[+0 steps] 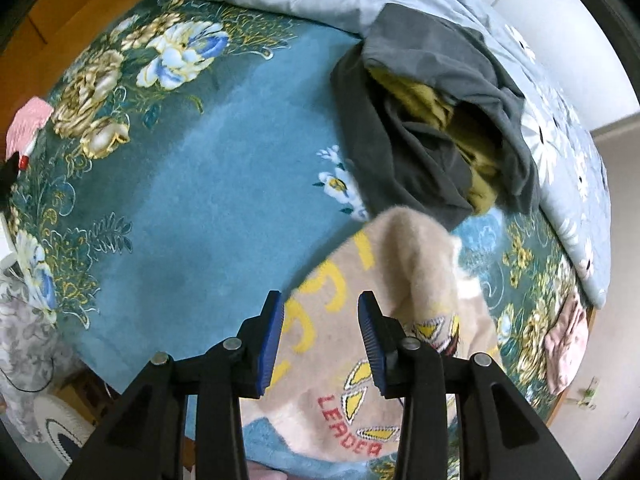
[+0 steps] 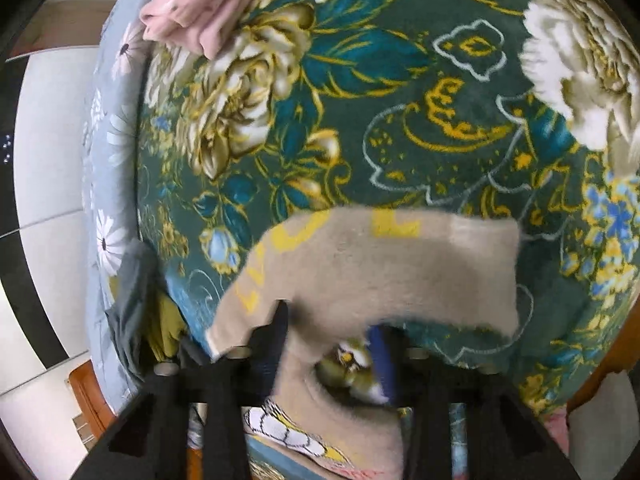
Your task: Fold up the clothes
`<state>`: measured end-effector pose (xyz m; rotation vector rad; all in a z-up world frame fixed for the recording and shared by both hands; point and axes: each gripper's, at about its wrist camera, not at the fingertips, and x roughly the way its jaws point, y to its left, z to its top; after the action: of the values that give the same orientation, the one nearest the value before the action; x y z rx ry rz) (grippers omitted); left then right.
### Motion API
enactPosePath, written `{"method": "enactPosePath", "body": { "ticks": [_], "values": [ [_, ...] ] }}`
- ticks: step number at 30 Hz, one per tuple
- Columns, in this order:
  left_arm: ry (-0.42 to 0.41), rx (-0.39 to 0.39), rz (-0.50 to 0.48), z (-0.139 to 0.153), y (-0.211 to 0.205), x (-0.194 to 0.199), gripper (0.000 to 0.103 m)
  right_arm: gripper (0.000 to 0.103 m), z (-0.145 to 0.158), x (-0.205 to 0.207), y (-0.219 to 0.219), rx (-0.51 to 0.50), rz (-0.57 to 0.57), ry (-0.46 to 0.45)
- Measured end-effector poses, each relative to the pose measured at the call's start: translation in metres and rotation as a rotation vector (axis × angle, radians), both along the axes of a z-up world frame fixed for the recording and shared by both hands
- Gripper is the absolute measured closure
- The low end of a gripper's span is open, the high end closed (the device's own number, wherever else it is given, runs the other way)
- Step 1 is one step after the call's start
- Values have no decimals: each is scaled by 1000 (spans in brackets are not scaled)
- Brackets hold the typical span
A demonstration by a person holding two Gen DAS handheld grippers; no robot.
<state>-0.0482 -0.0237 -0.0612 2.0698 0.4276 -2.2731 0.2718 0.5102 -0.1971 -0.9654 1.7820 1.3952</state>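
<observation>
I'm seeing the beige sweater point(image 1: 372, 364) lying rumpled on the teal floral blanket point(image 1: 208, 184), beside a grey-and-olive clothes pile point(image 1: 436, 120). My left gripper point(image 1: 321, 334) is hovering spread above it; whether my blurred right gripper point(image 2: 328, 344) is pinching it, I cannot tell.

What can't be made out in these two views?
- Right wrist: right tongs blurred, draped by the beige sweater; grip unclear.
- Left wrist: sweater hem hidden behind left tongs.
- Left wrist: yellow garment mostly buried under grey clothes.
</observation>
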Motion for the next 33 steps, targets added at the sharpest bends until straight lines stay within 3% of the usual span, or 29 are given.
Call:
{"method": "enactPosePath", "body": {
  "ticks": [3, 6, 9, 11, 13, 16, 21, 22, 24, 26, 29, 33],
  "values": [
    [-14, -20, -10, 1, 8, 9, 63, 91, 15, -12, 17, 83, 58, 24],
    [-30, -37, -11, -2, 13, 17, 63, 93, 56, -41, 35, 266, 201, 74],
    [-42, -47, -11, -2, 14, 23, 63, 93, 103, -67, 41, 505, 372, 50],
    [-45, -53, -8, -2, 13, 26, 63, 93, 110, -78, 42, 573, 445, 14],
    [-48, -58, -5, -1, 10, 29, 63, 93, 90, -84, 46, 531, 479, -51],
    [-58, -70, 2, -1, 2, 34, 63, 93, 46, -73, 55, 382, 447, -157],
    [-76, -86, 23, -6, -15, 39, 56, 88, 27, -48, 61, 287, 384, -200],
    [-79, -81, 33, -9, -18, 39, 56, 86, 33, -43, 60, 299, 368, -203],
    [-86, -65, 53, -16, -23, 40, 56, 66, 48, -34, 56, 329, 335, -212],
    [-91, -47, 66, -23, -27, 40, 55, 53, 62, -25, 53, 359, 303, -220],
    [-81, -6, 52, -38, -26, 37, 49, 52, 88, -17, 45, 400, 274, -225],
    [-67, 45, -8, -59, -18, 31, 39, 47, 123, -29, 18, 444, 371, -206]
  ]
}}
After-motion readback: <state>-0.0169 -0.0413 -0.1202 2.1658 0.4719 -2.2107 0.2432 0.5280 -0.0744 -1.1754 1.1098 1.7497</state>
